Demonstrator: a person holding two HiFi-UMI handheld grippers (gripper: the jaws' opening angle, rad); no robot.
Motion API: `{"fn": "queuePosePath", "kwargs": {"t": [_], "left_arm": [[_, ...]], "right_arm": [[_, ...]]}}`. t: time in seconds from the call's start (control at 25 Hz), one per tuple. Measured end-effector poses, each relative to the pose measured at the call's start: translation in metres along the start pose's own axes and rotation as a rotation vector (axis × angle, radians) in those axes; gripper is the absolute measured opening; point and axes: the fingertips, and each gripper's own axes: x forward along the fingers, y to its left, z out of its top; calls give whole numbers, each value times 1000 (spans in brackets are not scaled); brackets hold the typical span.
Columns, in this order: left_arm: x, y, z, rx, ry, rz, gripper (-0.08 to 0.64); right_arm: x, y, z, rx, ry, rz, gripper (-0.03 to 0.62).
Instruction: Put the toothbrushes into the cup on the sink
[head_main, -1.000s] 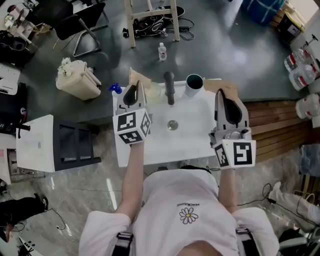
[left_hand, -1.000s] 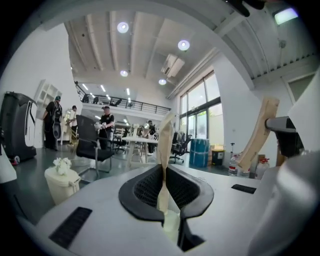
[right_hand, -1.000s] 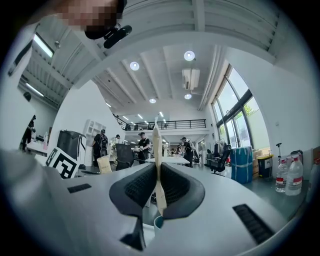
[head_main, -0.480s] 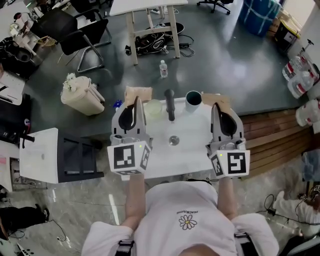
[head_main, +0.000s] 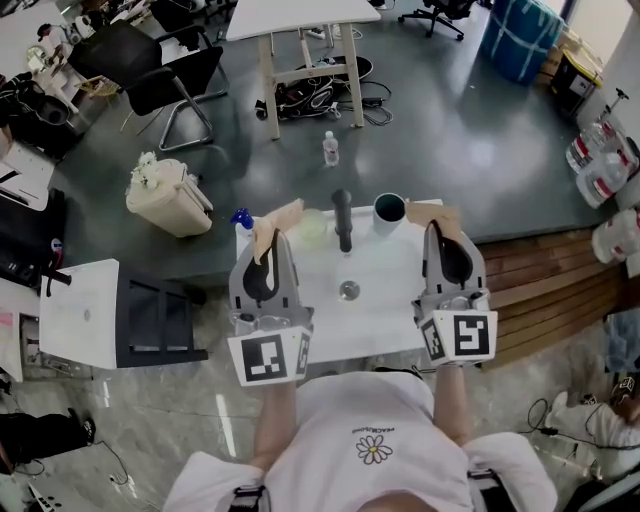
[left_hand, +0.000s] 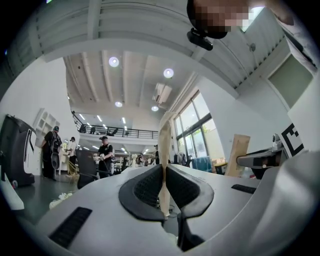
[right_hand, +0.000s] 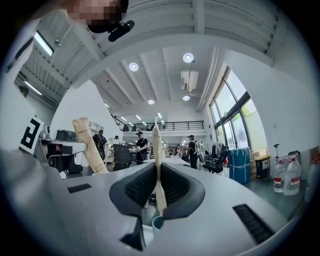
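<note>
My left gripper (head_main: 270, 240) is shut on a tan paper-wrapped toothbrush (head_main: 274, 222) above the left end of the white sink (head_main: 385, 320). In the left gripper view the wrapper (left_hand: 164, 145) stands upright, pinched between the pads. My right gripper (head_main: 441, 228) is shut on a second wrapped toothbrush (head_main: 430, 212) over the sink's right end. The same wrapper (right_hand: 157, 150) shows in the right gripper view, with the cup's rim (right_hand: 156, 222) just below the jaws. The cup (head_main: 389, 210) stands at the sink's back edge, right of the black faucet (head_main: 343, 218) and left of the right gripper.
A pale green dish (head_main: 313, 230) and a blue item (head_main: 241, 217) sit at the sink's back left. The drain (head_main: 348, 290) is in the basin's middle. On the floor are a beige bin (head_main: 166, 192), a bottle (head_main: 330, 148), a chair (head_main: 170, 75) and a white cabinet (head_main: 82, 298).
Both grippers have drawn back toward the person, the left one more. Their wrapped toothbrushes stay pinched. The head view has shifted to show more floor beyond the sink.
</note>
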Motion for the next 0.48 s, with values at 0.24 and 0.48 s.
{"fn": "queuePosePath", "kwargs": {"t": [0.24, 0.48], "left_arm": [[1, 0, 5, -10, -10, -10, 32], [1, 1, 4, 0, -8, -3, 32]], "right_arm": [[1, 2, 1, -12, 3, 4, 30], [2, 2, 0, -21, 2, 3, 31]]}}
